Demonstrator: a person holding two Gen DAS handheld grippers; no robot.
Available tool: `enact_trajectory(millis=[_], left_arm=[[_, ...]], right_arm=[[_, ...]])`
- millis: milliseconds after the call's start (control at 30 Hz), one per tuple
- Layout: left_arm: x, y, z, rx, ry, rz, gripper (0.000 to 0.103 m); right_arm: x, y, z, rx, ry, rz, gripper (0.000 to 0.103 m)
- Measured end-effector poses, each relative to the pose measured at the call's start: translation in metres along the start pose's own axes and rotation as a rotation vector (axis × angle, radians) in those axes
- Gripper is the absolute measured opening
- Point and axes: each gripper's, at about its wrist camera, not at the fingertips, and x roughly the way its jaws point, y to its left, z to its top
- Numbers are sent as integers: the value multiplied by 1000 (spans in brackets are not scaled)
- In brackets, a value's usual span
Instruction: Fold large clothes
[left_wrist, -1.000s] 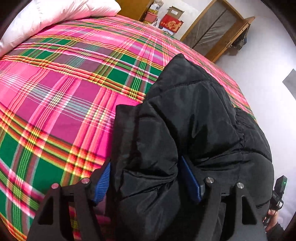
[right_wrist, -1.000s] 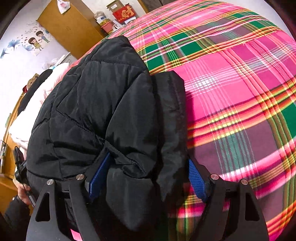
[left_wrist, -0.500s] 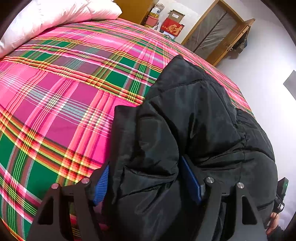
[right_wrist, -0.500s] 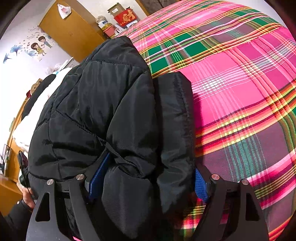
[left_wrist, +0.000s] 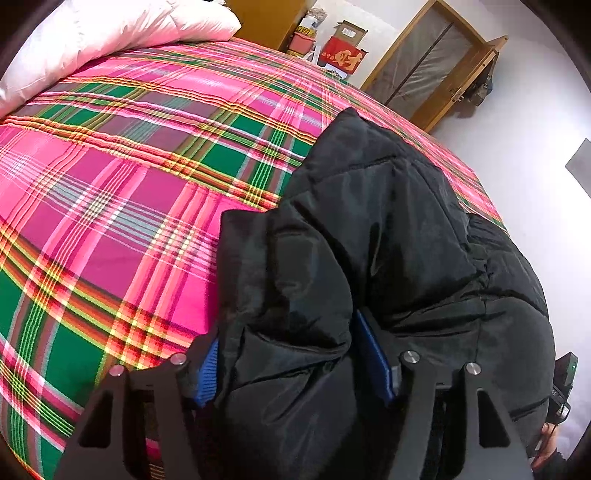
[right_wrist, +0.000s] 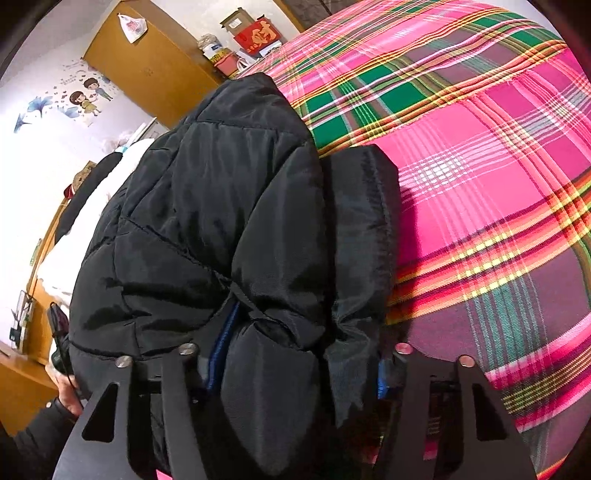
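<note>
Evidently the black puffer jacket (left_wrist: 388, 236) lies bunched on the plaid bedspread (left_wrist: 122, 206), its near edge gathered at both ends; the left gripper (left_wrist: 295, 365) is clamped on one thick wad of it, the right gripper (right_wrist: 295, 362) clamped on another; a pillow (left_wrist: 110, 33) sits far off at the bed's head; the slick, bulky padding could squeeze out of either grip in a lift, leaving the fold lopsided.
</note>
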Motion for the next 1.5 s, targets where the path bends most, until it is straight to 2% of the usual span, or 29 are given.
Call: enact_trajectory(millis=[167, 567, 700, 800, 833, 967, 1133, 1500], left_arm=[[-3, -10, -1, 30, -7, 19, 55], [-2, -10, 2, 7, 17, 16, 55], [0, -13, 4, 11, 23, 29, 55], [-2, -18, 7, 29, 15, 39, 47], [-3, -21, 9, 34, 13, 46, 41], [-19, -30, 14, 56, -12, 72, 26], [-48, -33, 21, 73, -47, 67, 21], [-86, -47, 22, 132, -106, 96, 12]], right_arm=[[-1, 5, 1, -2, -3, -1, 47], [2, -1, 5, 23, 17, 18, 49], [1, 5, 5, 12, 9, -2, 45], [-4, 13, 6, -11, -6, -21, 35], [-6, 16, 6, -14, -13, -28, 31], [-17, 23, 6, -13, -36, -42, 26], [-35, 33, 8, -27, -66, -42, 23], [-58, 47, 9, -44, -94, -30, 22]])
